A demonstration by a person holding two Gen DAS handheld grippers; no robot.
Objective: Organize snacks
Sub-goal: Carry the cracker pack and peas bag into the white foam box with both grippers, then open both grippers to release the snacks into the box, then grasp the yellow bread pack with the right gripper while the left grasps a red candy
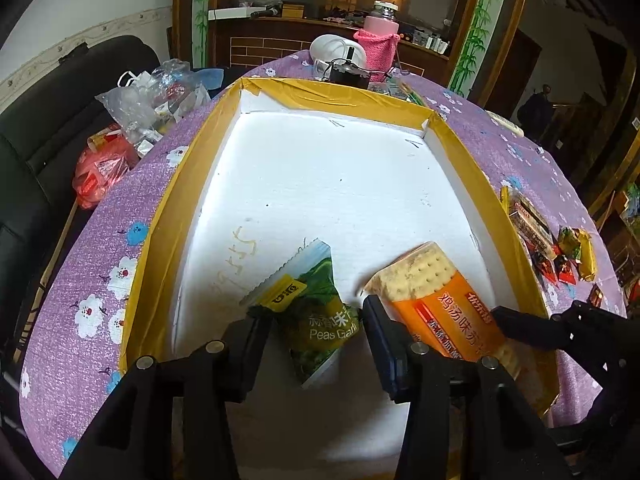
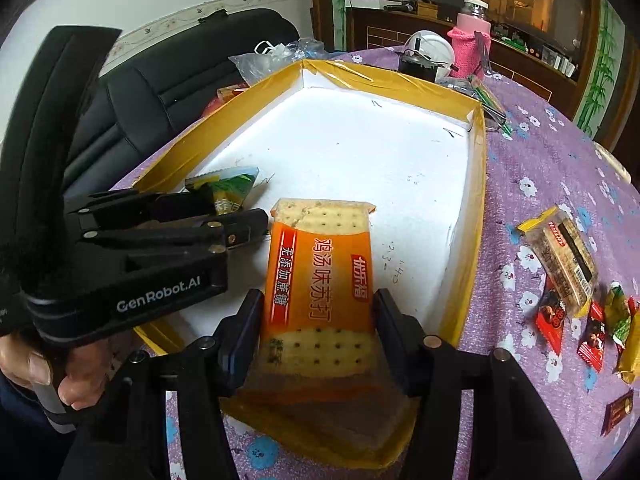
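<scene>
Fingers of your left gripper point(image 1: 316, 320) straddle the pea packet point(image 1: 316, 316), w/ gaps either side; right gripper point(image 2: 318, 308) clamps the cracker pack point(image 2: 320, 280), both inside the box point(image 1: 152, 216). Approx. two snacks in; candies point(image 2: 576, 300) on the surface point(image 2: 540, 184) remain.

The tray point(image 1: 452, 152) sits on the table point(image 1: 120, 216). In the tray, near its front edge, the pea packet point(image 1: 316, 312) lies left of the cracker pack point(image 1: 436, 296), which extends over the front rim. Loose snacks point(image 2: 572, 280) lie on the table right of the tray. Behind the tray stand a bottle point(image 1: 378, 40) and a bowl point(image 1: 332, 50). Bags point(image 1: 152, 100) lie left of the table.
</scene>
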